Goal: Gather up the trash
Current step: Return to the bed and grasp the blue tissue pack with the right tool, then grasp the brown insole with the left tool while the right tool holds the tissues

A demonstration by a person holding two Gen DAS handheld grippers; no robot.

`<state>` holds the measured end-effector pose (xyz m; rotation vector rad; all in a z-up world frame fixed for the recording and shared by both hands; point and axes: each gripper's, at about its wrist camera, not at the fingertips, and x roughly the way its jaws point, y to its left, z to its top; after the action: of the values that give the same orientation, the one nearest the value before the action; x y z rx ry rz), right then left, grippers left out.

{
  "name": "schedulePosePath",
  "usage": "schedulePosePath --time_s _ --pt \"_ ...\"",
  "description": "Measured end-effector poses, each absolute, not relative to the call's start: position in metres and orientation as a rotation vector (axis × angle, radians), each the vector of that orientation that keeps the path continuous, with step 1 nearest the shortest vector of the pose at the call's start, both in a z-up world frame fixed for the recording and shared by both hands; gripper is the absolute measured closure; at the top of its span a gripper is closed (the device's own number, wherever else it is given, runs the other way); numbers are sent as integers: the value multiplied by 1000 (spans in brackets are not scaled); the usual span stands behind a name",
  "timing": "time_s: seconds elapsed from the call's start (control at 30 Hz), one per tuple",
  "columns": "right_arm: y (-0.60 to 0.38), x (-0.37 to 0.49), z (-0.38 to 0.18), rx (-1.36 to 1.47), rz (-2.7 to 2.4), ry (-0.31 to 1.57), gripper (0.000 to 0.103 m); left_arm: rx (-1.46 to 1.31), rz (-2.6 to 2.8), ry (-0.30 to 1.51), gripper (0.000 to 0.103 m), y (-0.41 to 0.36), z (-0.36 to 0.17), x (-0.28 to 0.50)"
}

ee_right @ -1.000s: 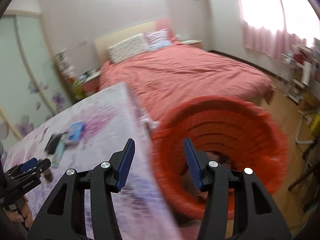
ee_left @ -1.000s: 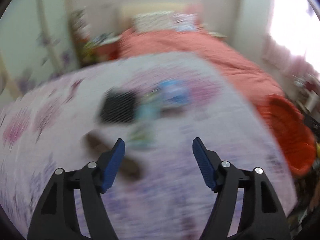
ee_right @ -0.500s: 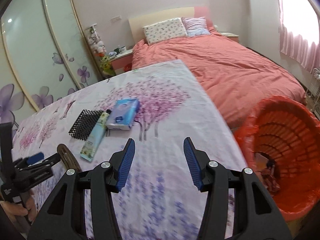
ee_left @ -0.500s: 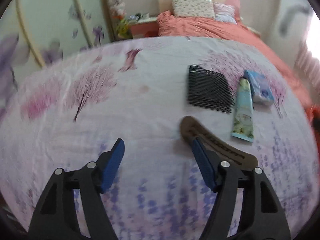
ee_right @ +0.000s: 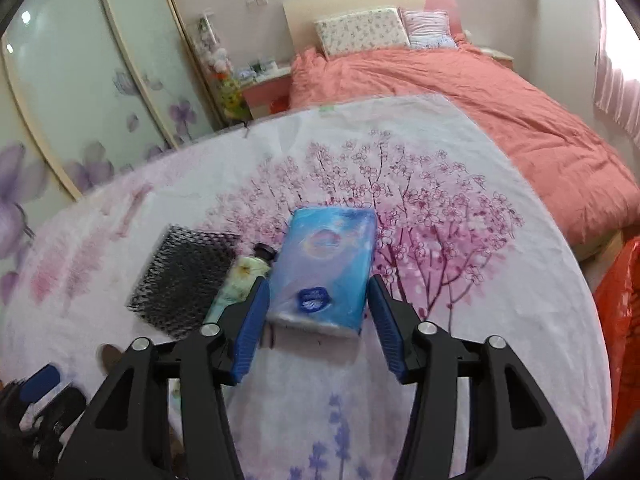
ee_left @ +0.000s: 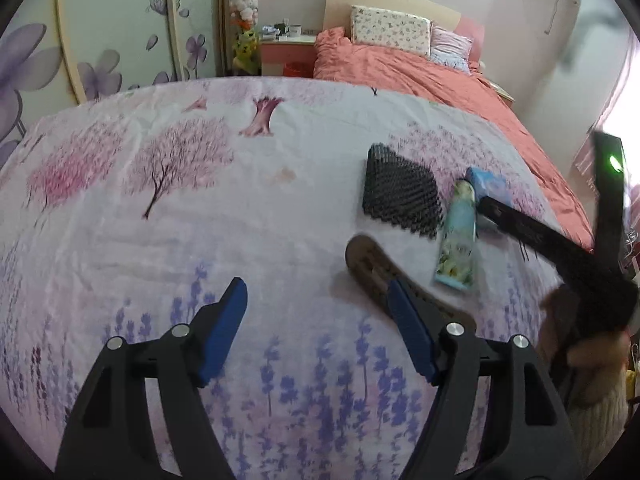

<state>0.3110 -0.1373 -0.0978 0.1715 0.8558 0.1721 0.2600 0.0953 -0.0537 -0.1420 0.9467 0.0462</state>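
We note four items of trash lying on the floral sheet [ee_left: 208, 216], grouped near one another. From the right wrist view the blue tissue pack [ee_right: 326, 264] sits at centre frame, its near end between the fingertips of the right gripper [ee_right: 319, 326]; the blue pads flank the pack at 9 and 3 o'clock with a thin gap visible on each side, so we read the jaws as parted about the pack and not pressing on it, and they have just been opening a little. At 9 o'clock of the pack lies the pale green tube [ee_right: 236, 286], black cap pointing to 12 o'clock, touching or just beside the pack. Further toward 9 o'clock lies the black mesh piece [ee_right: 182, 276], flat on the sheet. From the left wrist view the left gripper [ee_left: 316, 322] hangs over the sheet with fingers wide and nothing between them; its jaws have just been opening further. The brown curved strip [ee_left: 370, 266] lies at 1 o'clock of the gripper's midpoint, its near end hidden behind the right-hand finger. The orange basket [ee_right: 622, 308] shows at the 3 o'clock edge of the right wrist view, beside the sheet and well apart from the trash. The salmon bed [ee_right: 480, 96] lies beyond at 1 o'clock.
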Motion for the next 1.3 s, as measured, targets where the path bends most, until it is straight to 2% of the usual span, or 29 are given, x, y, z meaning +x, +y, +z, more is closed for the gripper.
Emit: schedulePosePath --time_s 0.2,0.23,0.33,0.57,0.77,0.87,0.97,1.13,1.3 --pt "-129 325 -98 155 149 866 46 -154 15 949 25 83 -58 255" --pt "-128 326 -98 143 151 870 51 -155 14 951 25 81 -59 256" --pt "-141 320 -97 121 136 872 54 -156 9 964 25 74 -63 258" --pt "-211 279 -98 171 41 863 54 -164 41 989 22 45 -69 266" --pt "-212 265 -99 174 39 866 54 -182 142 985 22 31 -63 262" --pt "-212 264 -99 174 40 863 54 -62 216 966 17 13 -64 266" --pt "-215 262 -99 190 40 864 54 -49 234 1038 18 10 -81 275" --pt "-217 257 -99 181 42 861 54 -31 232 1007 19 38 -81 270" --pt "-217 256 -100 183 50 857 54 -119 197 994 31 84 -81 268"
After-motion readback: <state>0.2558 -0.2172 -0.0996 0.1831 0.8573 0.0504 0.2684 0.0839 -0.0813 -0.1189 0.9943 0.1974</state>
